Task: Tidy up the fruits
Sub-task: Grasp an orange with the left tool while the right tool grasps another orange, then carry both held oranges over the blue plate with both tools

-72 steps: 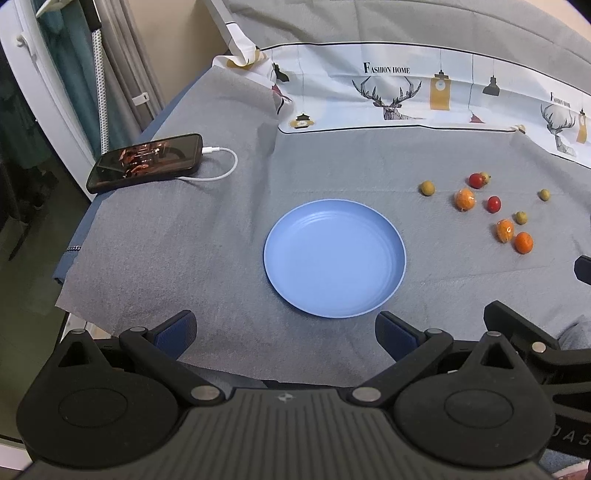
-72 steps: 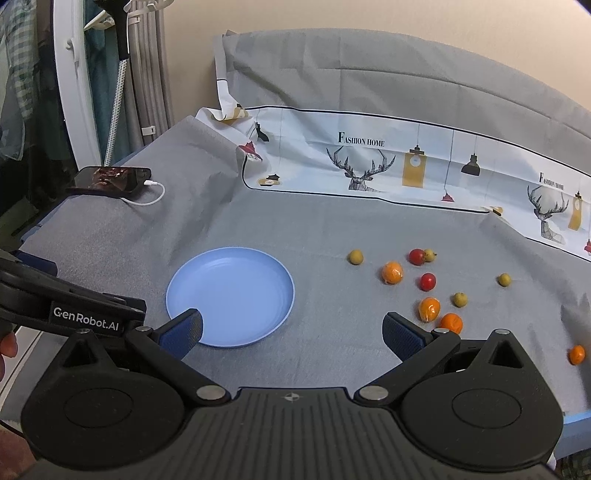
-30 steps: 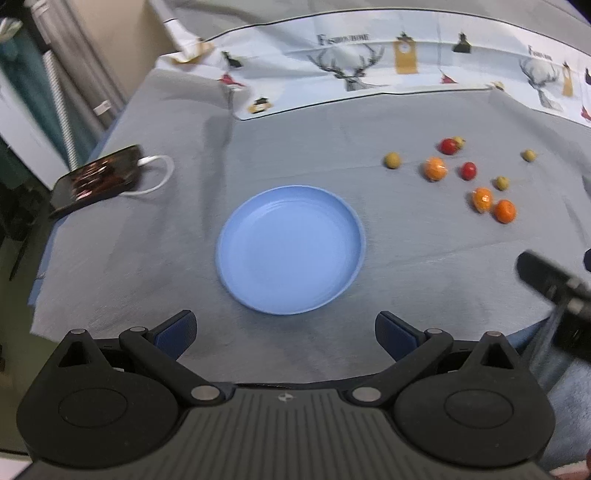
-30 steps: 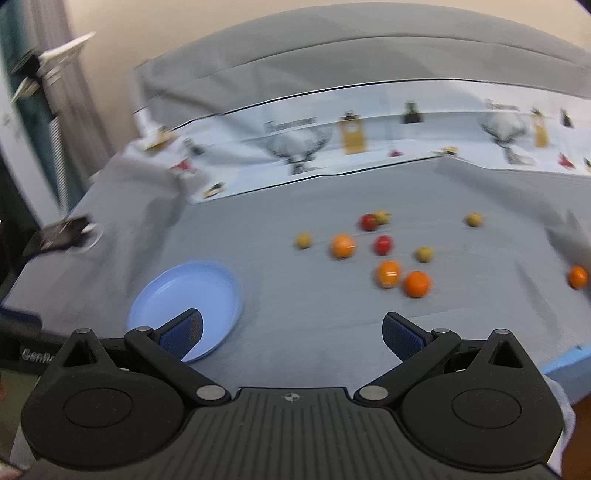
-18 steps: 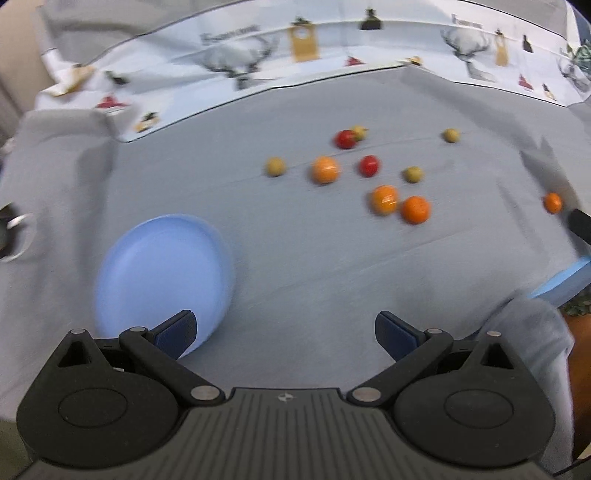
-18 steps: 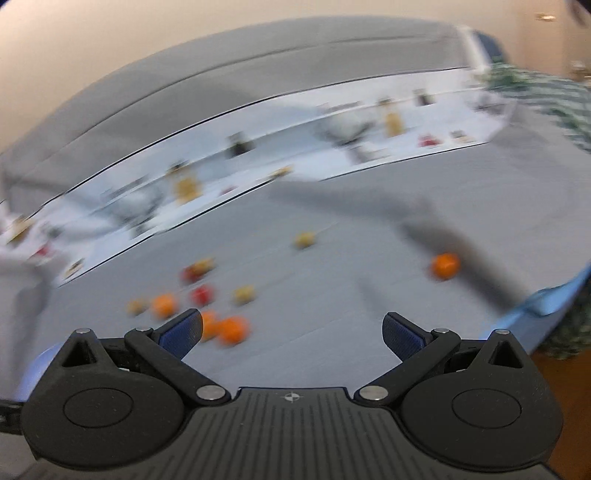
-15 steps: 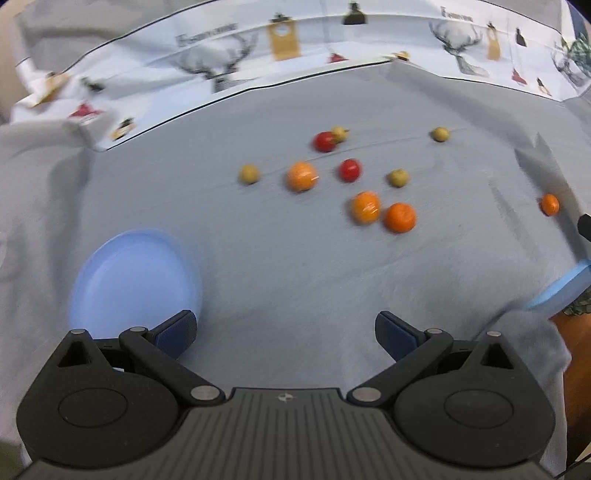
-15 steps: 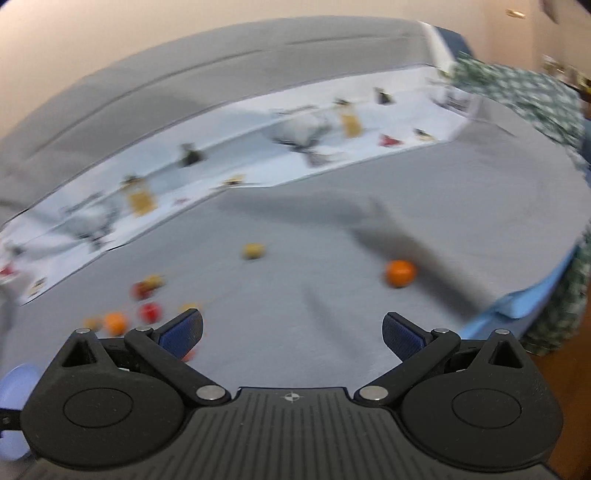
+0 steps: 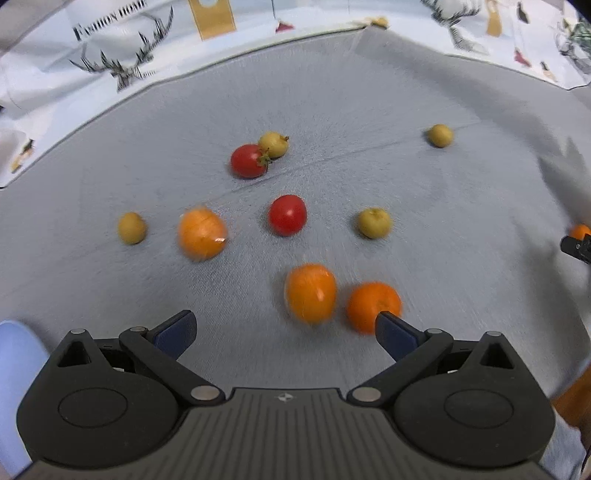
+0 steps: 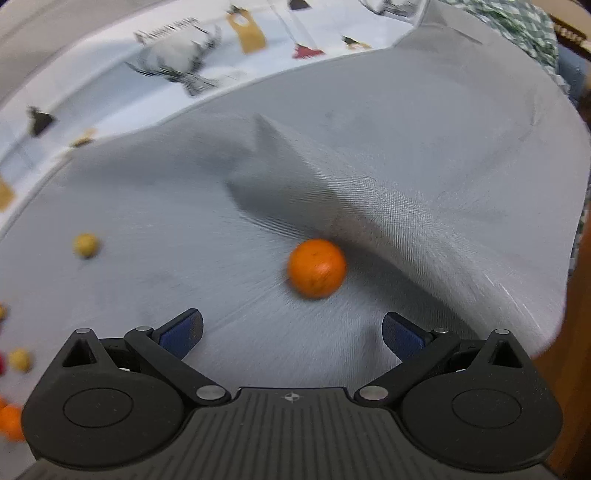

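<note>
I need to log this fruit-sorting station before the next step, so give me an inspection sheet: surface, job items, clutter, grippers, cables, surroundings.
Surface: grey cloth, with a raised fold in the right wrist view.
Job's things: three oranges, two red tomatoes and four small yellow-green fruits loose on the cloth; a lone orange apart beside the fold; blue plate only at the frame edge, contents not visible.
Clutter: nothing seen.
Grippers: left gripper open, empty, low near the oranges; right gripper open, empty, facing the lone orange.
Cables: nothing seen.
Surroundings: deer-print sheet behind; checked green fabric at right.
</note>
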The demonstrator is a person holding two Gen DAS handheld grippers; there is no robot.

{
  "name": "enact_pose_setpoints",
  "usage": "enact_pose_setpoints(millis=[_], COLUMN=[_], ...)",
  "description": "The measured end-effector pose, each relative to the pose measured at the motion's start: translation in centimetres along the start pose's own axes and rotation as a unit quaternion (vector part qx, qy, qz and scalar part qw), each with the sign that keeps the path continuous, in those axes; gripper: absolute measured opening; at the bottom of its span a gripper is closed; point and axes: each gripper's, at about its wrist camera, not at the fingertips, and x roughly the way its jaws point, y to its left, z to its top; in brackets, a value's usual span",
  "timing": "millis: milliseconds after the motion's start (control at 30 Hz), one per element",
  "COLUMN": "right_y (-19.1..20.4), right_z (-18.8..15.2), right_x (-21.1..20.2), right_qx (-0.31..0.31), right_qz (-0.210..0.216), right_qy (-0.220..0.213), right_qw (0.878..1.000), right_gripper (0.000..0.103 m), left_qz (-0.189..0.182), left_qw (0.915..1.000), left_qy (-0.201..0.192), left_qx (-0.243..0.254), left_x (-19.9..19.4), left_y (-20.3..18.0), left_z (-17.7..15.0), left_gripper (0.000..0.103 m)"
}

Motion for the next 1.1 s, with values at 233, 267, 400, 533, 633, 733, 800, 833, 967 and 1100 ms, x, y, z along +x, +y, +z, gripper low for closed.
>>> enact_pose_setpoints(millis=[233, 267, 400, 533, 633, 733, 800, 833, 967, 1100], right_y=[0.8, 0.9, 0.7, 0.7, 0.9, 1.1, 1.3, 1.3, 2.1, 2.2], right_z=[0.1, 0.0, -0.5, -0.2, 0.0, 0.1, 0.3, 0.3, 0.3, 0.3], right_x=[1.9, 1.8, 1.3, 1.2, 1.5, 1.6, 1.9, 1.7, 0.4, -0.7], right_qx=[-0.021, -0.022, -0.022, -0.024, -0.025, -0.027, -0.03, -0.035, -0.061, -0.045], right_qz=[-0.031, -0.034, -0.031, -0.03, -0.033, -0.038, -0.04, -0.031, -0.012, 0.008], right_qy=[-0.024, -0.024, -0.026, -0.023, -0.021, -0.022, -0.022, -0.024, -0.039, -0.029], right_qw=[0.999, 0.999, 0.999, 0.999, 0.999, 0.999, 0.999, 0.999, 0.997, 0.999], right_gripper=[0.102, 0.102, 0.102, 0.102, 0.102, 0.102, 0.102, 0.097, 0.037, 0.037], left_qz=[-0.029, -0.036, -0.047, -0.055, -0.051, -0.032, -0.026, -0.027, -0.034, -0.037], left_qw=[0.9976, 0.9967, 0.9931, 0.9948, 0.9981, 0.9993, 0.9995, 0.9994, 0.9984, 0.9973], left_qy=[0.007, 0.012, 0.023, 0.009, 0.013, 0.018, 0.018, 0.018, -0.006, -0.036], left_qx=[-0.063, -0.071, -0.105, -0.085, -0.03, 0.002, 0.007, 0.012, 0.044, 0.051], left_x=[2.3, 2.4, 3.2, 2.7, 2.8, 3.2, 3.4, 3.3, 2.1, 0.1], left_y=[2.6, 3.1, 5.4, 5.9, 4.8, 3.2, 2.6, 2.4, 1.2, 1.5], left_z=[2.1, 2.2, 1.8, 1.1, 0.6, 0.4, 0.3, 0.3, 0.3, -0.2], left_gripper=[0.103, 0.103, 0.103, 0.103, 0.103, 0.103, 0.096, 0.083, 0.037, 0.037])
